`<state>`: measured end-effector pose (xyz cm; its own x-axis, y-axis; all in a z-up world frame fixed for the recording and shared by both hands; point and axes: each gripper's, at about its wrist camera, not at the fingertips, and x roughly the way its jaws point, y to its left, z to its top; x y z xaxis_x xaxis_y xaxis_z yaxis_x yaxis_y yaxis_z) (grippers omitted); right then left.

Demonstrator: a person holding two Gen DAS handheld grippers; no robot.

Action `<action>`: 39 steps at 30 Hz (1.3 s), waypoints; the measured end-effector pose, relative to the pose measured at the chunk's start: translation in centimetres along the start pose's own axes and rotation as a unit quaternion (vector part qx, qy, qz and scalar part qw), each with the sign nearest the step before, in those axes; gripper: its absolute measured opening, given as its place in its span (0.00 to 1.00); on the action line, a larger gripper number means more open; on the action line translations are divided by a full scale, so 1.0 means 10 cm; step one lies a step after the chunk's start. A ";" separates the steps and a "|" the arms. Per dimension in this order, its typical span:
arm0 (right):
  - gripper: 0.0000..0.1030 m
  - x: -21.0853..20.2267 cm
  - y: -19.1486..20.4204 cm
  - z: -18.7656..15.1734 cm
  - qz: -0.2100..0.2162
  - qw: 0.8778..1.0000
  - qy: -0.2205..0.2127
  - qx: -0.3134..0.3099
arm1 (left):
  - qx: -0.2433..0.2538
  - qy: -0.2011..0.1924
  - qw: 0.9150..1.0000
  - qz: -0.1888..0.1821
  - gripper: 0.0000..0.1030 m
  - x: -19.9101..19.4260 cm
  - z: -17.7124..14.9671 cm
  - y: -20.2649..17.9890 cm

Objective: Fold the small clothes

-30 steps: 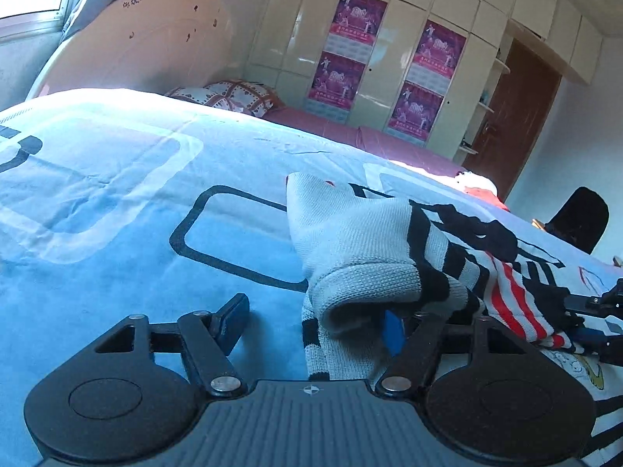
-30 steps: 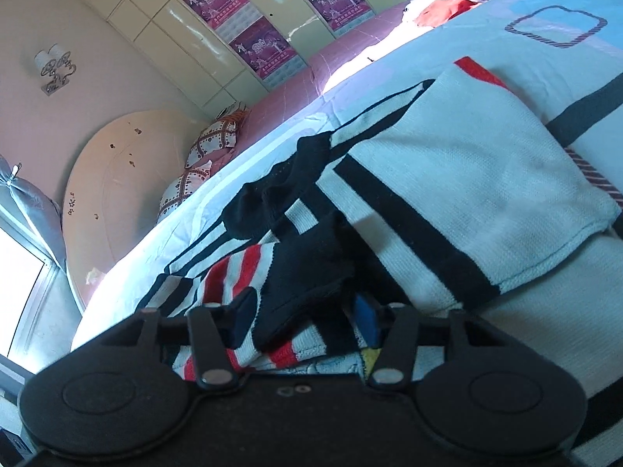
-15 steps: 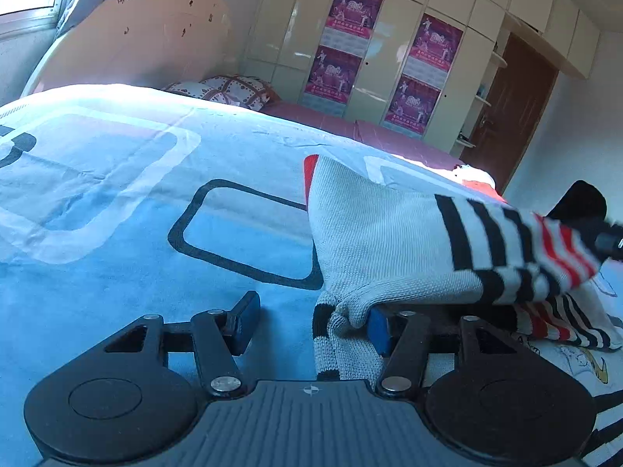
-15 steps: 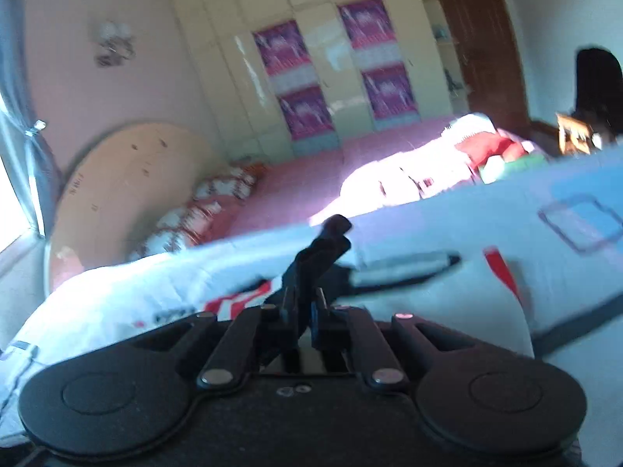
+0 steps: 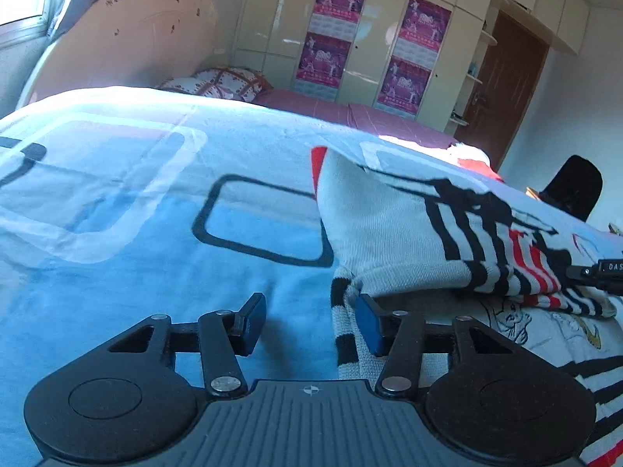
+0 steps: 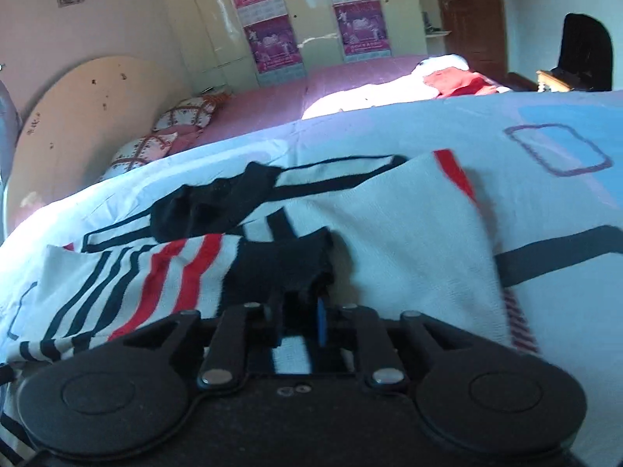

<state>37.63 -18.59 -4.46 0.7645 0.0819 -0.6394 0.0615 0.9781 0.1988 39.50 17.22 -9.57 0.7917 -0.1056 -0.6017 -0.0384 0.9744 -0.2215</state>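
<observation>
A white knit sweater (image 5: 389, 233) with black and red stripes lies folded on the blue bedspread (image 5: 117, 253). My left gripper (image 5: 311, 323) hovers low at its near left corner, jaws closing. A striped edge strip (image 5: 344, 334) lies just inside the blue right pad, while the left pad stands apart over bare sheet. In the right wrist view the striped sleeve (image 6: 155, 272) lies across the sweater (image 6: 409, 241). Its black cuff (image 6: 280, 264) reaches down between the tips of my right gripper (image 6: 298, 315), whose jaws are opening and no longer pinch it.
A pink bed (image 6: 311, 89) with patterned pillows (image 5: 229, 81) and a round headboard (image 5: 136, 39) stands behind. Beyond it are cream wardrobes with posters (image 5: 331, 27) and a brown door (image 5: 502, 85). A dark chair back (image 5: 576, 186) stands at the right. A printed white garment (image 5: 545, 330) lies under the sweater.
The right gripper lifted the black cuff, carried the sleeve across, laid it on the sweater and loosened its grip. The left jaws narrowed, and the bunched fold in front of them flattened.
</observation>
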 end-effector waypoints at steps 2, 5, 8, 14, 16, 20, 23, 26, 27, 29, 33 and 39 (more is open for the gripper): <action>0.12 -0.14 0.01 0.05 0.044 0.999 -0.020 0.010 | -0.002 -0.028 1.000 -0.012 0.46 -0.13 0.13 -0.04; 0.11 -0.14 0.35 0.04 0.108 0.993 -0.014 -0.036 | 0.029 -0.028 0.998 -0.052 0.46 0.03 0.32 -0.39; 0.16 -0.06 0.62 -0.06 0.127 0.989 -0.003 -0.082 | 0.081 0.012 0.994 -0.077 0.46 0.33 0.32 -0.84; 0.09 0.13 0.53 -0.16 0.081 0.989 0.047 -0.114 | 0.088 0.040 0.994 -0.049 0.49 0.51 0.12 -0.94; 0.20 0.06 0.53 -0.08 0.078 0.990 0.017 -0.115 | 0.087 0.015 0.995 -0.050 0.49 0.41 0.21 -0.92; 0.21 0.17 0.65 0.10 0.096 0.989 -0.001 -0.116 | 0.077 -0.005 0.995 -0.068 0.49 0.54 0.56 -0.83; 0.20 0.34 0.85 0.15 0.118 0.983 0.001 -0.140 | 0.102 0.005 0.993 -0.062 0.49 0.83 0.78 -0.81; 0.19 0.62 1.01 0.11 0.105 0.980 0.028 -0.168 | 0.112 0.036 0.993 -0.032 0.49 1.21 0.86 -0.71; 0.19 0.71 0.99 0.09 0.087 0.980 0.039 -0.172 | 0.106 0.045 0.993 -0.020 0.49 1.31 0.86 -0.63; 0.19 0.71 0.86 0.09 0.094 0.983 0.030 -0.155 | 0.078 0.039 0.995 -0.043 0.51 1.33 0.88 -0.49; 0.18 0.59 0.76 0.11 0.066 0.985 0.014 -0.158 | 0.104 0.041 0.993 -0.028 0.52 1.31 0.90 -0.46; 0.21 0.39 0.60 0.13 0.047 0.986 0.001 -0.163 | 0.116 0.006 0.992 -0.041 0.54 1.04 0.93 -0.53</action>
<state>41.83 -12.66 -4.85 0.7556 0.1745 -0.6314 -0.2185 0.9758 0.0081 53.59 12.78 -7.56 0.7795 -0.1865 -0.5981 0.1672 0.9820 -0.0882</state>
